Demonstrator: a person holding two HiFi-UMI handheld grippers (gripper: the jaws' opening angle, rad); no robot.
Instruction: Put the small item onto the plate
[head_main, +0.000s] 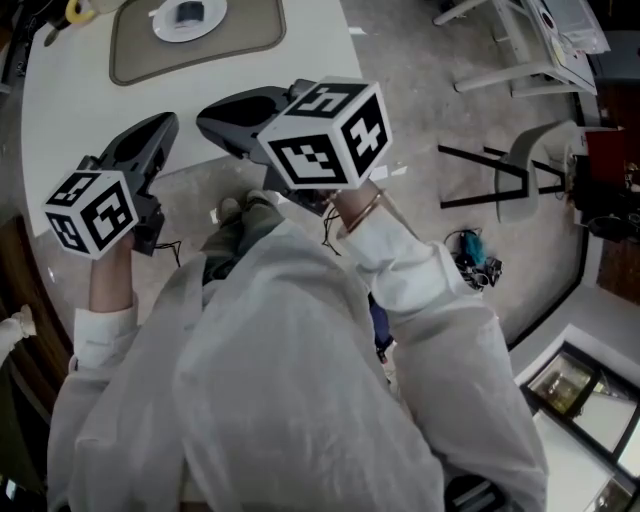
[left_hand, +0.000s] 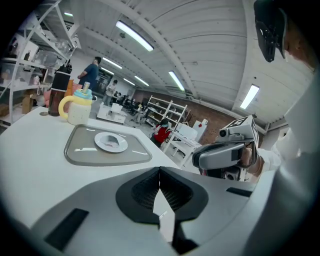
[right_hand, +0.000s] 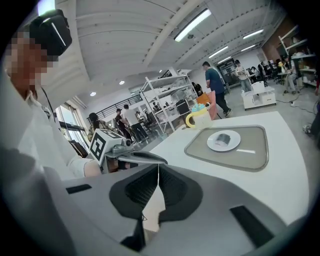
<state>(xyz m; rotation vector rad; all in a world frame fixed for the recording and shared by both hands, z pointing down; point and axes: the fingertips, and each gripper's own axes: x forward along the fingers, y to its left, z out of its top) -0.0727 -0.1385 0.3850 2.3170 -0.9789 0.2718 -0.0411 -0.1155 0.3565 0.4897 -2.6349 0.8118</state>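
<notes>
Apparently done: small item (right_hand: 223, 138) is sitting on the white plate (right_hand: 212, 143), and both grippers are idling.
Left gripper (left_hand: 160, 172) and right gripper (right_hand: 158, 167) are clenching on nothing, hovering off the table (head_main: 60, 120) edge near the person's body, probably parking clear of the grey tray (right_hand: 250, 160). Item is looking like a dark lump, too distant to identify.

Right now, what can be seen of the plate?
The plate is small, round, white and shallow. It lies flat near the middle of a grey, round-cornered mat on the white table. A small dark item rests on its centre. Nothing else touches it, and its material cannot be told.
</notes>
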